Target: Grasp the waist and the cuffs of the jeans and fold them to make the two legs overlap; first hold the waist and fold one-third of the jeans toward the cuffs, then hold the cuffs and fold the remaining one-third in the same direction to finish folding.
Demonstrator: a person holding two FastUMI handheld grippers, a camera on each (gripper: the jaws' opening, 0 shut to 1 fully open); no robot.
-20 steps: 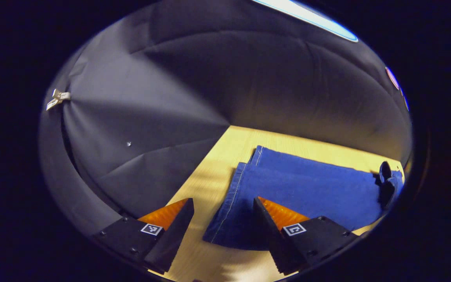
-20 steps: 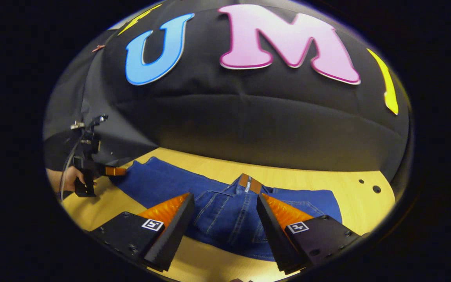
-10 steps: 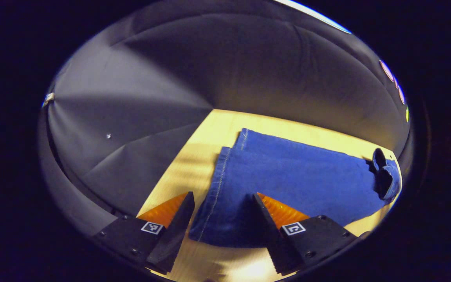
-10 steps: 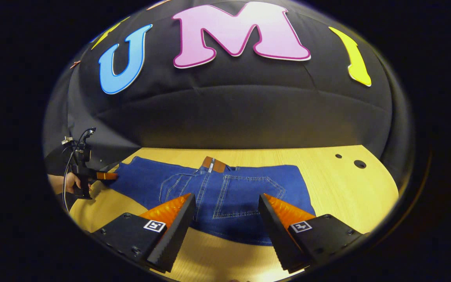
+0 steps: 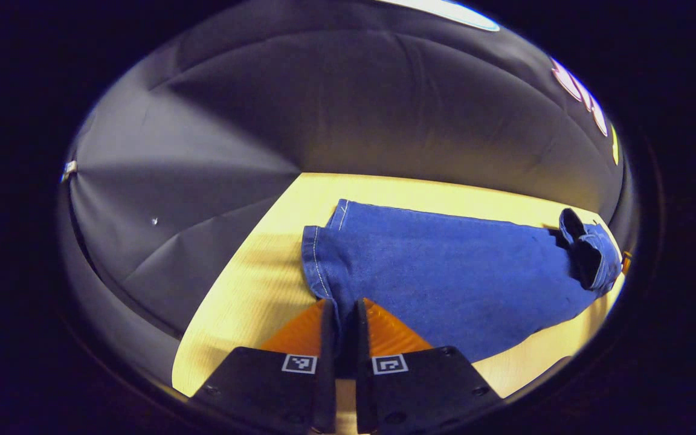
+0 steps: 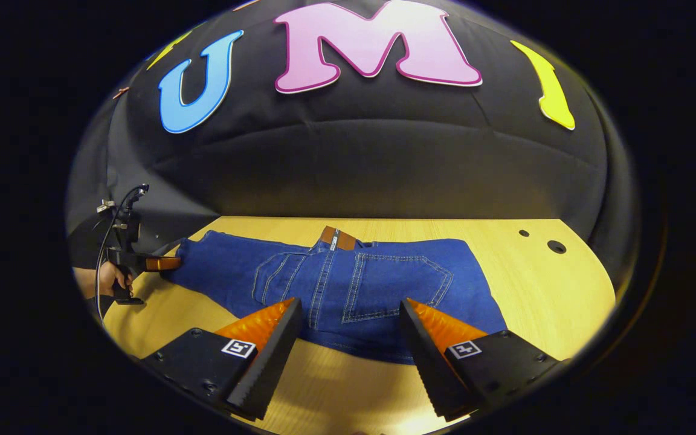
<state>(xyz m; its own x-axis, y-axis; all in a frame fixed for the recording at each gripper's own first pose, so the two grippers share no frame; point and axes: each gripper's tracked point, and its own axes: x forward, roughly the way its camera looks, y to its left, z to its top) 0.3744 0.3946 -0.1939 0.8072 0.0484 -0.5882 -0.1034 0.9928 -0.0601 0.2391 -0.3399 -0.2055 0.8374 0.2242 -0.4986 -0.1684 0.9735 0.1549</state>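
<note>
**A:** While we're on this moment, where are the jeans [image 6: 348, 284]?

**B:** Flat on the tabletop [image 6: 541, 284], lying along the booth wall [image 6: 384, 163]. Legs overlap. In the right gripper view the waist end is nearest, back pockets up, brown patch [image 6: 337, 237] at the waistband on the far edge. The legs run off to the left of that view.

**A:** Left gripper [image 5: 342, 311]?

**B:** Fingers nearly together, just a thin gap between them. The hem of the cuffs [image 5: 321, 254] runs down into that gap, so both fingers are clamped on the near corner of the cuffs. Denim spreads up and right from there. The far end of the jeans looks bunched and raised near the right edge of that view.

**A:** Seen from the other side too?

**B:** Yes. The right gripper view shows the left gripper far left, tip touching the cuff end, with a hand [image 6: 106, 279] on its handle and a cable above it.

**A:** Right gripper [image 6: 348, 311]?

**B:** Wide open, holding nothing. It sits at the near edge of the waist end, one finger on each side of the seat. Can't tell whether the tips touch the cloth.

**A:** Anything else on the tabletop?

**B:** Two small holes [image 6: 556, 246] to the right of the jeans.
</note>
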